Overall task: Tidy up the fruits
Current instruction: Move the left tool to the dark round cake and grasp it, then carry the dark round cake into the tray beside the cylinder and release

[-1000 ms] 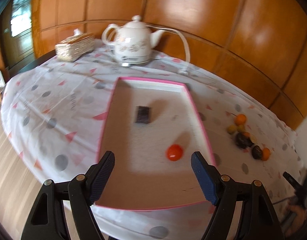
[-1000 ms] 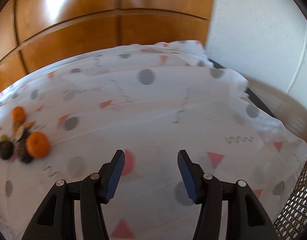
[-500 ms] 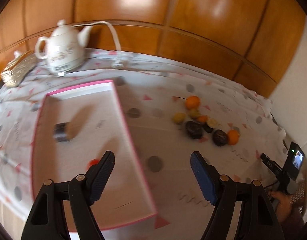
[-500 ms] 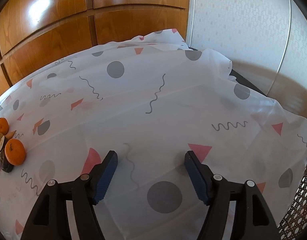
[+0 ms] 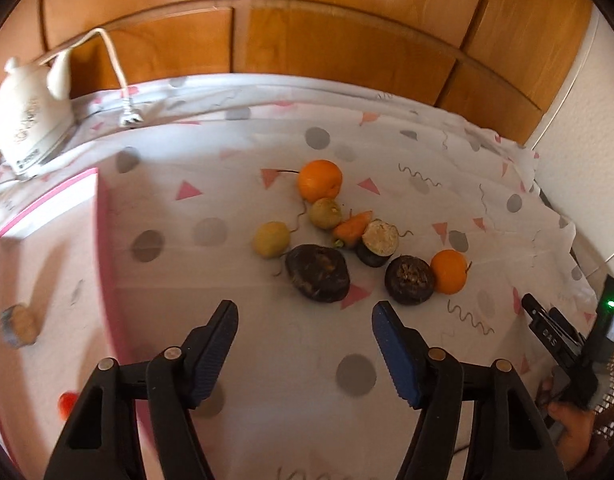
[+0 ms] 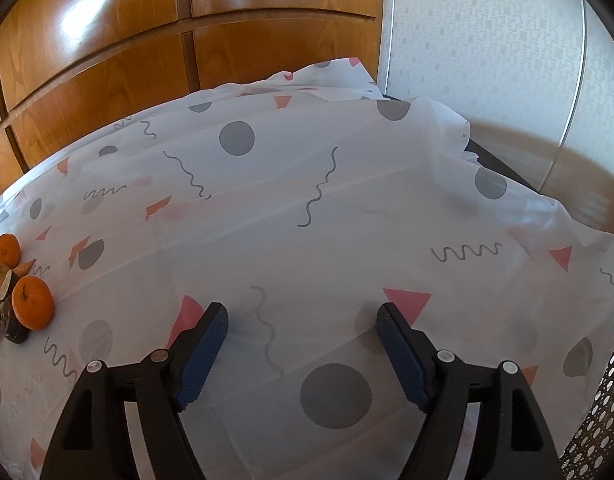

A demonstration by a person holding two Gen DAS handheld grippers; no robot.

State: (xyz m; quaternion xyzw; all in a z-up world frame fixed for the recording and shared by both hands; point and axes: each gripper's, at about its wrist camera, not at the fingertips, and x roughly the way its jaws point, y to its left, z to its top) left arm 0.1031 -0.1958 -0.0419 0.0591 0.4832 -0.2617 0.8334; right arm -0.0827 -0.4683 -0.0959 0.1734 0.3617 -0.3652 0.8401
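I judge the sorting to be at an early stage. In the pink-edged tray [image 5: 103, 216] on the left of the worktop [image 5: 291, 360] I see only two pieces: a small red fruit [image 5: 67, 403] near the front and one blurred, cut piece [image 5: 19, 326] further back. The main heap is not yet moved; it lies on the patterned cloth [image 6: 307, 184] right of the tray. There is a big orange [image 5: 320, 181] at the back, two yellowish fruits [image 5: 271, 239], a carrot-like piece [image 5: 353, 227], a cut dark fruit [image 5: 377, 242], a large dark fruit [image 5: 317, 273], another dark one [image 5: 409, 280] and a small orange [image 5: 448, 271] touching it. My left tongs [image 5: 305, 342] are empty, the jaws have just been closing a little but remain apart, and they point at the large dark fruit just ahead, which I think is the next pick. My right tongs [image 6: 303, 344] are also empty; the jaws have just been opening and they hang over bare cloth, the heap being far to their left. A white kettle [image 5: 27, 120] stands behind the tray.
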